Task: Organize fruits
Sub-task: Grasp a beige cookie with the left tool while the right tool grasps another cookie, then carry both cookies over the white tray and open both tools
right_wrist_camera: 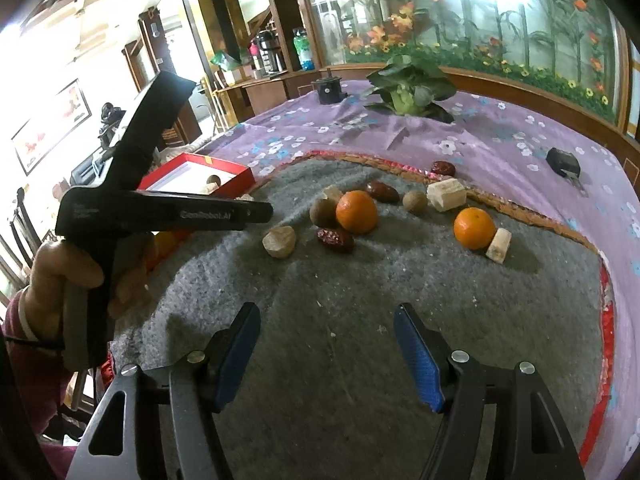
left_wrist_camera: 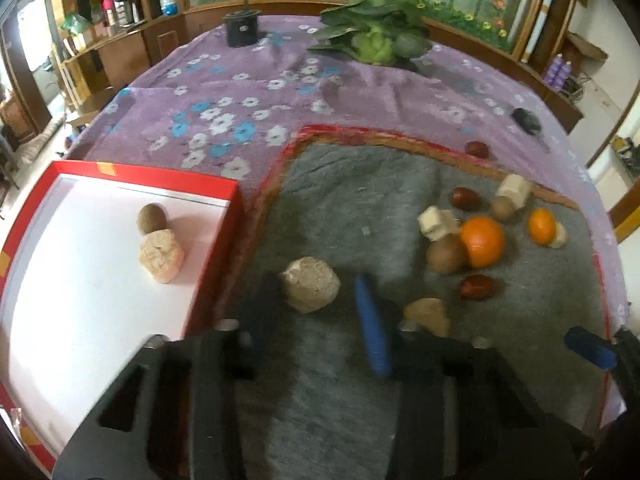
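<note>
The pale, crumbly beige lump of fruit (left_wrist_camera: 310,289) sits between the fingers of the left tongs (left_wrist_camera: 316,304), apparently pinched, near the red cardboard box with a white floor (left_wrist_camera: 236,216), likely its destination. The right tongs (right_wrist_camera: 326,350) hover spread and empty over the grey felt mat (right_wrist_camera: 360,300), probably waiting their turn.

The cloth (left_wrist_camera: 224,92) on the table is purple with white and blue flowers. The mat (right_wrist_camera: 360,320) over it is grey, with a red and orange edge. The box (left_wrist_camera: 236,216) has red walls and a white inside. The two oranges (right_wrist_camera: 357,212) are bright orange, and the dates (right_wrist_camera: 335,239) are dark red. The gripper pads (right_wrist_camera: 418,356) are blue on black arms. The leafy plant (left_wrist_camera: 374,36) is green.
</note>
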A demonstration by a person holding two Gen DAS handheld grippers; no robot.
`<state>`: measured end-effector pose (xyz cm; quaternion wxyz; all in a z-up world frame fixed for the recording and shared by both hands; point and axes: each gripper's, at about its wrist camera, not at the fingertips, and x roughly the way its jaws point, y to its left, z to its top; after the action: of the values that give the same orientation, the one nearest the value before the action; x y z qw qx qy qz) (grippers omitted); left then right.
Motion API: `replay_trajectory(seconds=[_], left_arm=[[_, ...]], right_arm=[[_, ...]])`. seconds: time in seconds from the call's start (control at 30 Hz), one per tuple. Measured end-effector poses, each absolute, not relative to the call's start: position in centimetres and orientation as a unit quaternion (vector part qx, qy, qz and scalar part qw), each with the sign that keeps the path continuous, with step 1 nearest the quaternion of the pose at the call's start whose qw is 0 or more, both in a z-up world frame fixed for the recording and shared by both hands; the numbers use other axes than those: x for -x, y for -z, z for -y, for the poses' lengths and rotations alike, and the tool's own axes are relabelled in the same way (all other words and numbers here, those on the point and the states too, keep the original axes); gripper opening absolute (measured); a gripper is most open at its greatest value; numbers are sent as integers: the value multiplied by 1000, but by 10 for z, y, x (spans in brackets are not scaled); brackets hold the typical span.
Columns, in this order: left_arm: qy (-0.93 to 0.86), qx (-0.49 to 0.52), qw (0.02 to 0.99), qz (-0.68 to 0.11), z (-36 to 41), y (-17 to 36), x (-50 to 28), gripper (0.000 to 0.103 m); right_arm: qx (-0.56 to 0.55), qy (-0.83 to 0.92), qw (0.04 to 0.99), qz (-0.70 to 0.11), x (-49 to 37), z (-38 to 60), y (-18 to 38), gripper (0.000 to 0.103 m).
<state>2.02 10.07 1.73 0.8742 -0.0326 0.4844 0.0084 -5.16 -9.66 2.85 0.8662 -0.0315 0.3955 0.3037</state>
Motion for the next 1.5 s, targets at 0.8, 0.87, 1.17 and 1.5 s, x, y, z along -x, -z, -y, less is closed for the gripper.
replay_trajectory(seconds=[0.8,0.87,1.17,1.5], left_arm=[[-11,55,895,-442,-136,-58,21,29],[-15,57,895,-442,-140,-57,23,29],[-36,59,896,-438,-155,-58,29,29],[-58,58,899,-430,-179,-66,40,29]], right_arm=[[90,-330,840,-421,0,4,-4,25],[73,-335,837,-426,-1,11,-5,25],[62,-331,849,-406,16,16,-31,24],[81,-357,844,-393,29,-16,-47,24]])
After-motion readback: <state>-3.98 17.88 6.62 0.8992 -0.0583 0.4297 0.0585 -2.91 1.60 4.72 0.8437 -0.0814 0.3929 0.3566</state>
